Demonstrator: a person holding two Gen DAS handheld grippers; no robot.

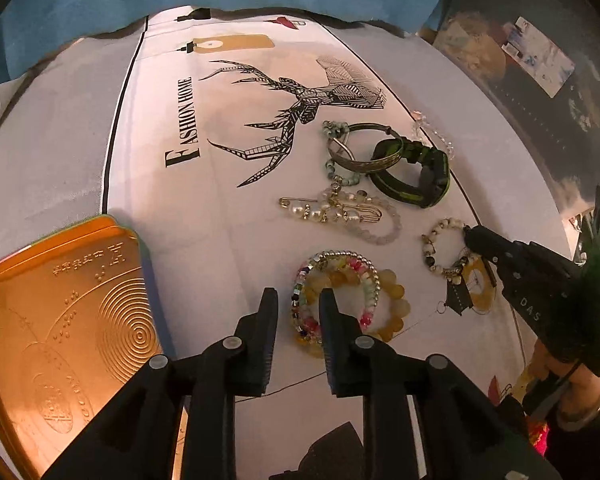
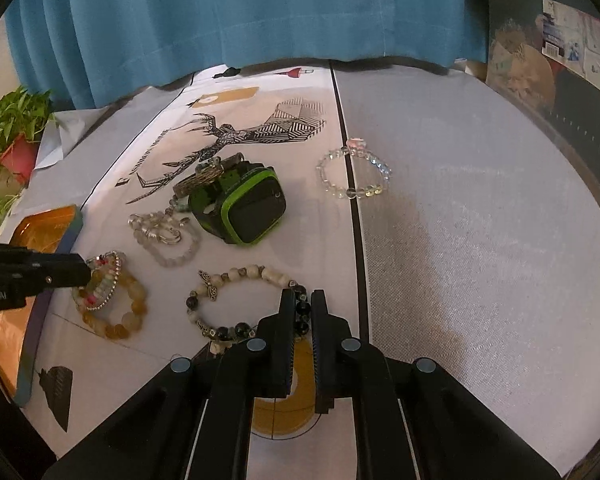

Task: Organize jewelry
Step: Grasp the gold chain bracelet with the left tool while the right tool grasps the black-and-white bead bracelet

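Observation:
My left gripper (image 1: 299, 300) stands open at the left rim of a colourful beaded bracelet (image 1: 370, 280) stacked on a yellow stone bracelet (image 1: 398, 300); its right finger is inside the ring and the left one outside. My right gripper (image 2: 303, 300) has its jaws narrowly around the dark beads of a black-and-white bead bracelet (image 2: 240, 276), which lies on the cloth; it also shows in the left wrist view (image 1: 436, 248). A gold tin tray (image 1: 60, 312) lies at the left.
A green watch (image 2: 252, 208), a metal bangle (image 1: 360, 148), a pearl pin brooch (image 1: 328, 210), a pale pink bead bracelet (image 1: 380, 232) and a clear crystal bracelet (image 2: 352, 172) lie on the printed cloth (image 1: 220, 200). A blue curtain (image 2: 240, 12) hangs behind. A potted plant (image 2: 16, 136) stands at far left.

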